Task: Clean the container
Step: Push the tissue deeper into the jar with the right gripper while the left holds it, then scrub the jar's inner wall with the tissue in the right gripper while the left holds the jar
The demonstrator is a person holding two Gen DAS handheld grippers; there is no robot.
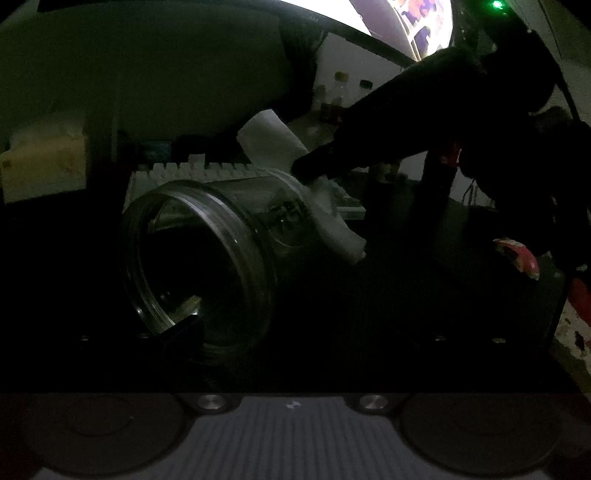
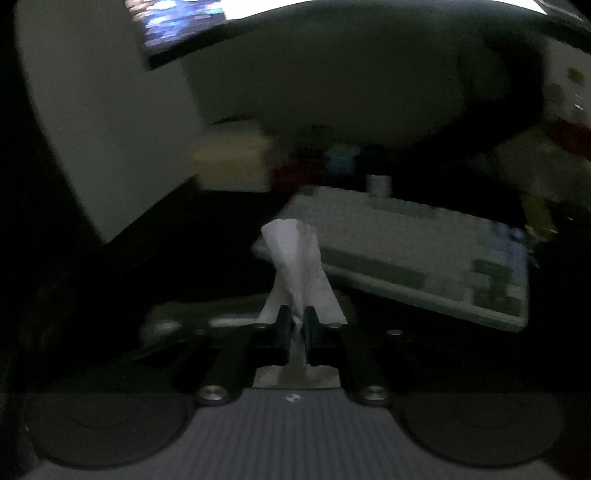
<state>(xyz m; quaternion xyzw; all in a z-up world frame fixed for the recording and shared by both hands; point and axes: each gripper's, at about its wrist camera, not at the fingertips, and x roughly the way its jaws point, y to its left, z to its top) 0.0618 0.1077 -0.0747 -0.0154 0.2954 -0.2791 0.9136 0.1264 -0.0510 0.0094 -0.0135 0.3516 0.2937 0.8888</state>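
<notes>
Nearest in the left wrist view, a clear glass jar with a thick round rim (image 1: 199, 266) lies on its side just ahead of the left gripper (image 1: 177, 328), its open mouth turned toward the camera. One dark fingertip (image 1: 183, 326) shows at the lower rim of the mouth; the other is lost in the dimness, so whether the jaws are spread or pressed on the glass cannot be told. The jar's smooth cylindrical wall runs back to its base, where a crumpled white paper tissue (image 1: 332, 218) drapes over the glass. The right gripper (image 1: 314, 164), a dark tapering shape, reaches in from the upper right and touches that tissue at the jar's far end.

In the right wrist view the right gripper's black, flat-sided jaws are pressed nearly together, pinching the twisted waist of the tissue (image 2: 295, 266), which fans out soft and creased beyond them.

Behind the jar, on the dark desk (image 1: 406, 288), sits a pale rectangular keyboard with blocky raised keys (image 2: 424, 254). Farther back stand small capped bottles (image 1: 340, 88), and a bright lit monitor screen (image 1: 406, 22) glows at the top.
</notes>
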